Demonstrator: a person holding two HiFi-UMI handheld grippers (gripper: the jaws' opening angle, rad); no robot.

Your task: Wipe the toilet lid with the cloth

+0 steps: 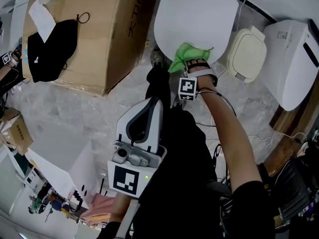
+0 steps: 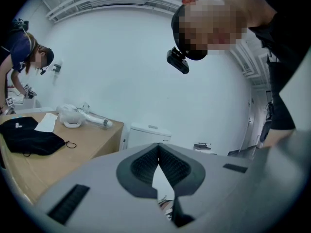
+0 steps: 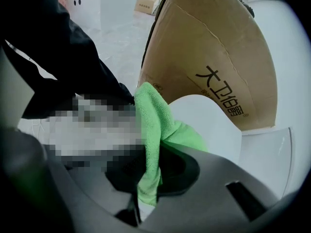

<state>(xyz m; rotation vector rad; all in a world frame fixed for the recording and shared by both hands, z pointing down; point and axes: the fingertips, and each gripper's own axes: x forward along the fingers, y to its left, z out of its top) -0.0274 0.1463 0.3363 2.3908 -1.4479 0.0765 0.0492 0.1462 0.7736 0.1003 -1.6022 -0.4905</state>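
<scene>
forward, arm [image 1: 227, 128] outstretched, right gripper [image 1: 193, 62] pinches cloth [image 1: 184, 54] on toilet lid [image 1: 194, 14]; left gripper [image 1: 149, 106] jaws closed.

Green cloth [image 1: 188, 55], white toilet lid [image 1: 194, 19]

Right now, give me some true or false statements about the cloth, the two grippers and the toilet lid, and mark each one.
1. The right gripper is clamped on the green cloth. True.
2. The cloth lies on top of the cardboard box. False: it is at the near edge of the white toilet lid; the cardboard box stands to the lid's left in the head view.
3. The left gripper holds a second cloth. False: its jaws are together with nothing between them.
4. A black fabric item lies on top of the cardboard box. True.
</scene>
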